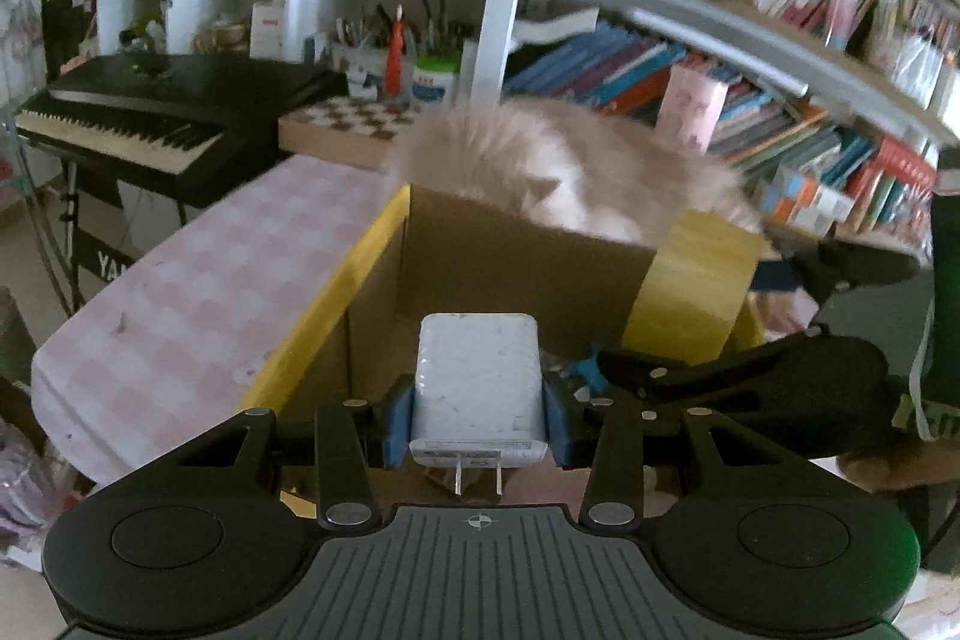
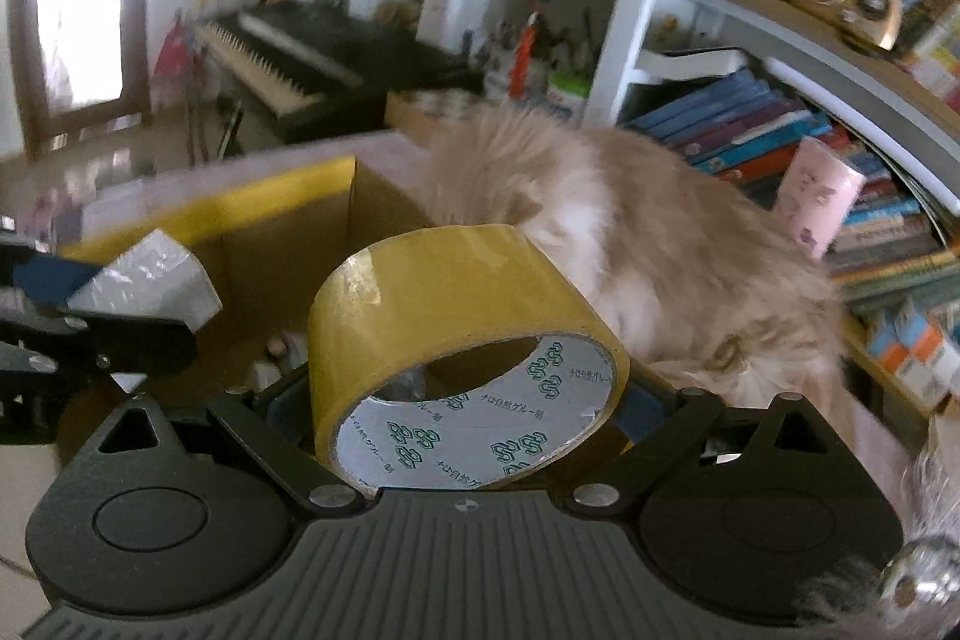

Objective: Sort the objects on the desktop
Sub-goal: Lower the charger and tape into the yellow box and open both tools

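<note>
Over cardboard box (image 1: 480,268): my left gripper (image 1: 478,403) clamped white charger (image 1: 478,382), right gripper (image 2: 474,400) clamped yellow tape roll (image 2: 456,334); neither dropped yet, both releases left; cat (image 2: 648,244) just behind box

place: home living or study room | evidence: crowded bookshelf (image 1: 690,64) of children's books; black keyboard piano (image 1: 138,118) on a stand; pink checked tablecloth (image 1: 198,292); chessboard (image 1: 354,118); fluffy cat (image 2: 660,256) beside a cardboard box (image 1: 480,256)
</note>
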### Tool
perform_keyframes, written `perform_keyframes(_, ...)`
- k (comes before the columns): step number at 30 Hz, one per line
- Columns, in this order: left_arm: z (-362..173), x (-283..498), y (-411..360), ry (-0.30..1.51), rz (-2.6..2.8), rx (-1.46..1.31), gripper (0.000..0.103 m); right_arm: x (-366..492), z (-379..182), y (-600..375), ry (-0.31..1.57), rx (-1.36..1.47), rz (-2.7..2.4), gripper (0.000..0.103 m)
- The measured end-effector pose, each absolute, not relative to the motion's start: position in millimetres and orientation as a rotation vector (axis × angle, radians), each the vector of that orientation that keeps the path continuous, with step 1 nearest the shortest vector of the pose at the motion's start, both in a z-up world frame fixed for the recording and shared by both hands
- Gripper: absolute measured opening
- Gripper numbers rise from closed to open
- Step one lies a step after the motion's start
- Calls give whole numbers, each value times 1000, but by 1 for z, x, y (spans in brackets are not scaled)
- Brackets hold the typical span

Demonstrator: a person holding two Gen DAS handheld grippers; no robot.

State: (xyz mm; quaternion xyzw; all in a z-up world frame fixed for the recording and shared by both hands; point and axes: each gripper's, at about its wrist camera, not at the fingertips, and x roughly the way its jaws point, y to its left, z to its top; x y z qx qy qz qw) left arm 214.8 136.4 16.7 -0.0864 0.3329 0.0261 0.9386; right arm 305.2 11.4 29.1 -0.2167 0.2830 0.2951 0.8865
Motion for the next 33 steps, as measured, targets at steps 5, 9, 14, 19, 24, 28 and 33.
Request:
perform_keyframes(5, 4, 226, 134, 732, 69, -158, 42, 322, 15, 21, 656, -542, 684, 97)
perform_keyframes(9, -1, 231, 133, 753, 74, -160, 42, 329, 11, 29, 675, -595, 717, 97)
perform_keyframes(14, -5, 238, 130, 782, 71, -148, 42, 332, 11, 33, 691, -624, 734, 97)
perform_keyframes(19, -7, 240, 126, 785, 67, -149, 43, 338, 12, 31, 701, -593, 726, 97)
perform_keyframes(24, -3, 235, 126, 752, 109, -143, 65, 336, 14, 28, 683, -575, 719, 99)
perform_keyframes(28, 9, 224, 131, 676, 95, -188, 80, 327, 22, 18, 644, -544, 676, 99)
perform_keyframes(33, 26, 209, 127, 609, 67, -174, 81, 310, 38, -1, 607, -462, 622, 99)
